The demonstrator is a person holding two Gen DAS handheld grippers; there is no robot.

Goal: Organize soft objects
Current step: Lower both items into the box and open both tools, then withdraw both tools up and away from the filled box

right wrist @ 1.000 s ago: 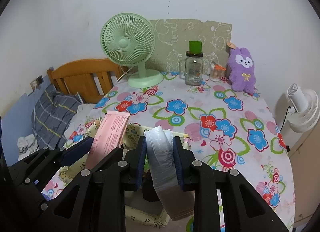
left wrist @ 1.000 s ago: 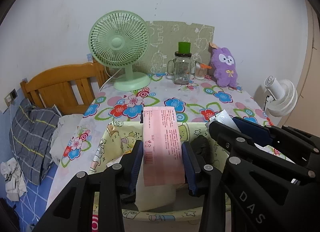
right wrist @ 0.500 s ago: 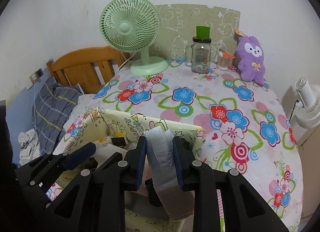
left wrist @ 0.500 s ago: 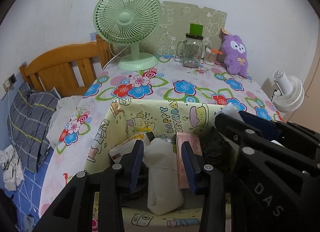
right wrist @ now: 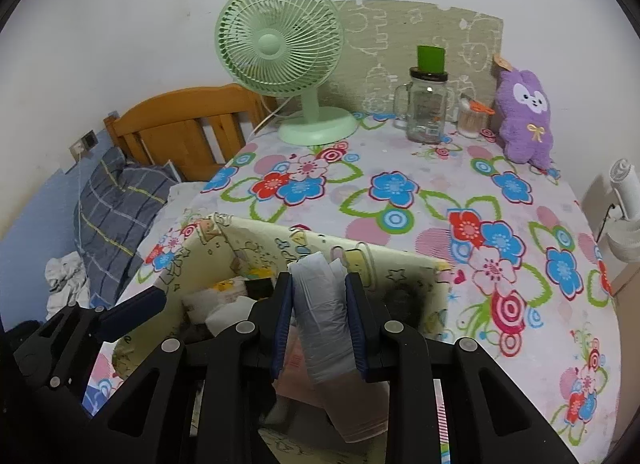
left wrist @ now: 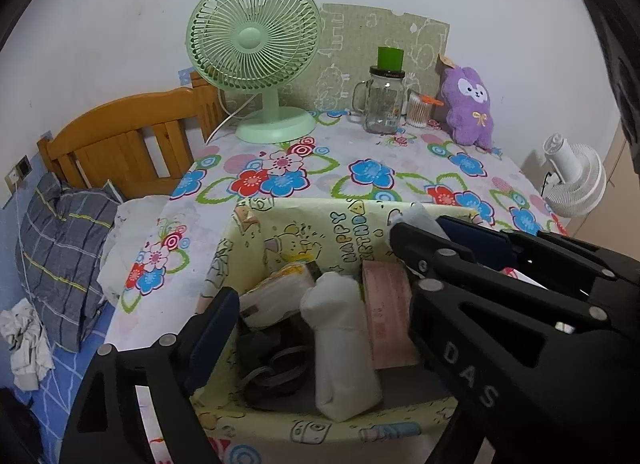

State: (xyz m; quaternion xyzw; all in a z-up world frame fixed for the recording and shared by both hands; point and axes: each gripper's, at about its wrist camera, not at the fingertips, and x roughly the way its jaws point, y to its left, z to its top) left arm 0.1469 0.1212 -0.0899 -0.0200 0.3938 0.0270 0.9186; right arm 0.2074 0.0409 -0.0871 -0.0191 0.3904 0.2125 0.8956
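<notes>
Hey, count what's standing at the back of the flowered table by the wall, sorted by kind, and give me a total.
Fan: 1
Glass jar: 1
Swab holder: 1
Purple plush: 1
Total: 4

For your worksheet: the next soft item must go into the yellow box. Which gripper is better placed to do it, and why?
The right gripper: it is shut on the grey plastic roll, directly above the yellow box. The left gripper is open and holds nothing.
</notes>
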